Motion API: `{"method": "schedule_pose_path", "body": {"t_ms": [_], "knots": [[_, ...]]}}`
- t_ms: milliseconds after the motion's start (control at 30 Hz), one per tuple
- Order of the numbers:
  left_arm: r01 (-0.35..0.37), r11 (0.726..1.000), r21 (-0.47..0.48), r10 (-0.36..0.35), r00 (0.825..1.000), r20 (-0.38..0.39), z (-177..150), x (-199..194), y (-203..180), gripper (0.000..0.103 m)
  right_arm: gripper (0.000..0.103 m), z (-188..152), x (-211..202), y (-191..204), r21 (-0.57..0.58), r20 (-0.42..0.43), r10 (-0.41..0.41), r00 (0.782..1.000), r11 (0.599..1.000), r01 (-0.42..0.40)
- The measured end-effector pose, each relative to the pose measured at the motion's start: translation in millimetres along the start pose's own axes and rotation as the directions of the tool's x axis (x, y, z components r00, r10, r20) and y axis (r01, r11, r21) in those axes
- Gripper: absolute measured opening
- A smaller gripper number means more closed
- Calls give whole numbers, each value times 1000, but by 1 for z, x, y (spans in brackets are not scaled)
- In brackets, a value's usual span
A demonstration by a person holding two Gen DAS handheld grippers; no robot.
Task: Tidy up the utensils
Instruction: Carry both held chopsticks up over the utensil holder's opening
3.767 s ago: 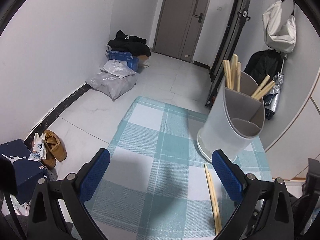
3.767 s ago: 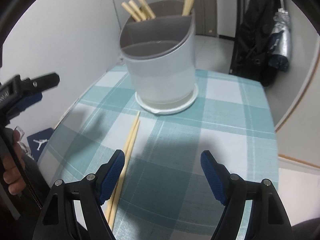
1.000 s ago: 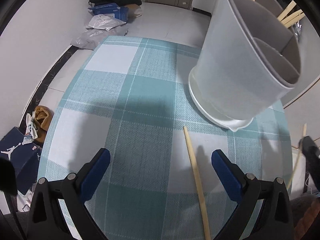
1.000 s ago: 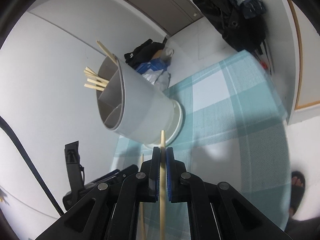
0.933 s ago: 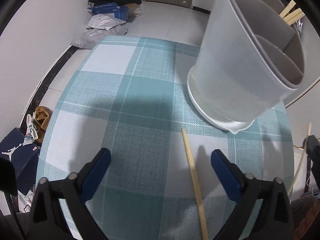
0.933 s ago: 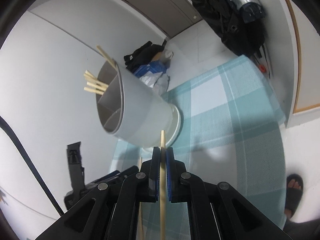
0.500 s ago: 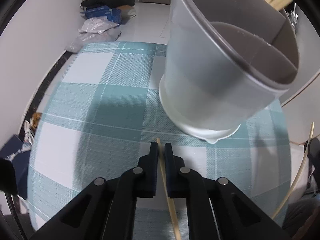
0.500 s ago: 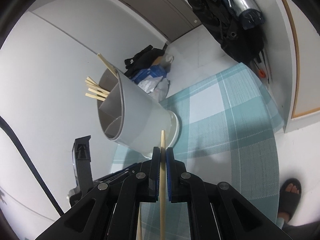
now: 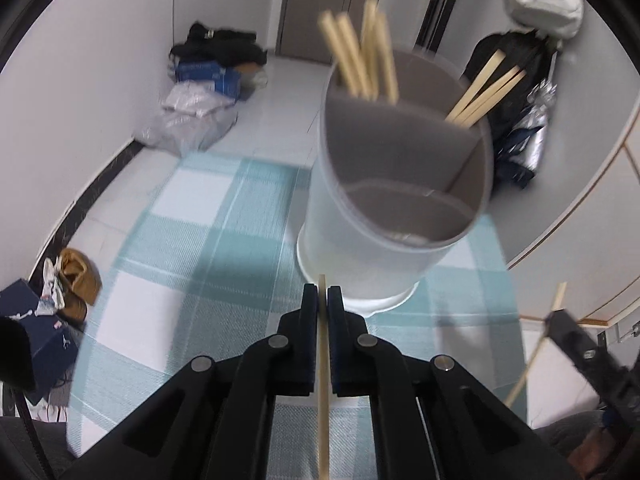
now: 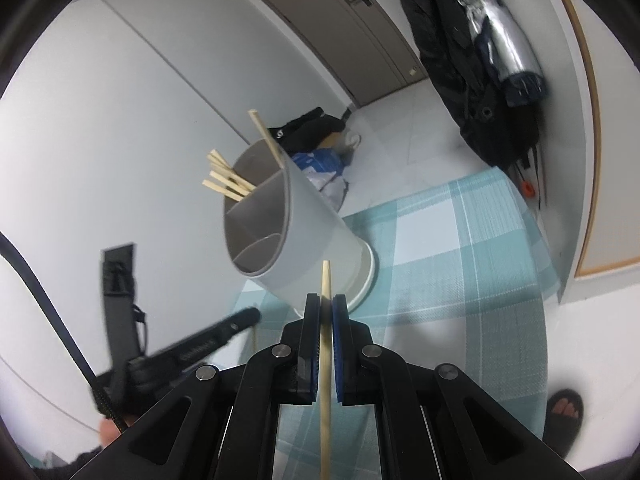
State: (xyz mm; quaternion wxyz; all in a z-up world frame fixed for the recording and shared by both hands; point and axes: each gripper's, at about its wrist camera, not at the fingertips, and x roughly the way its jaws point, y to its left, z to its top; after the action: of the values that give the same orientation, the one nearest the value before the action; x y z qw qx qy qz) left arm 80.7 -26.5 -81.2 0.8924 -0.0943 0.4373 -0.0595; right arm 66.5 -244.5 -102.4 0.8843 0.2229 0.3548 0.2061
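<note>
Each gripper pinches one chopstick: left gripper [image 9: 322, 300] grips a chopstick [image 9: 323, 392], right gripper [image 10: 326, 308] another [image 10: 325, 380], both near the white holder [image 9: 384, 216].

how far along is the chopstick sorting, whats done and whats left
Done: several chopsticks already stand in the white divided holder.

In hand: the left gripper and the right gripper each have their jaws shut on one chopstick.

Left: dropping both into the holder. No loose chopsticks show on the checked tablecloth.
</note>
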Motion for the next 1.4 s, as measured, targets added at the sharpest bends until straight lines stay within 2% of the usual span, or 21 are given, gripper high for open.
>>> {"method": "schedule_pose_path", "body": {"t_ms": [167,233,433,733,933,1067,1167,1400], "knots": [[53,998,45,-55,997,55,5,-23,-1,1,5,-4,-3,9,-13,3,-14,1000,1000,14],[64,996,63,-69,994,81,5,-32,-2,1,5,-3,-6,15,-49,20,-46,999,998,47],[94,992,90,-105,986,132,3,-54,2,1,5,-5,-8,29,-82,40,-74,996,994,77],[121,986,115,-138,978,154,-3,-71,9,1,5,-10,-9,54,-141,50,-106,993,984,112],[136,981,137,-155,978,140,-4,-78,7,1,5,-14,-10,69,-192,68,-123,990,972,134],[149,978,149,-171,974,147,-2,-86,4,1,5,-14,-12,75,-206,85,-123,989,969,138],[156,975,161,-181,972,150,1,-92,2,1,5,-14,-17,76,-192,104,-81,991,976,99],[169,969,181,-202,962,183,16,-111,-3,1,5,-1,-25,86,-207,132,-64,989,974,91]]}}
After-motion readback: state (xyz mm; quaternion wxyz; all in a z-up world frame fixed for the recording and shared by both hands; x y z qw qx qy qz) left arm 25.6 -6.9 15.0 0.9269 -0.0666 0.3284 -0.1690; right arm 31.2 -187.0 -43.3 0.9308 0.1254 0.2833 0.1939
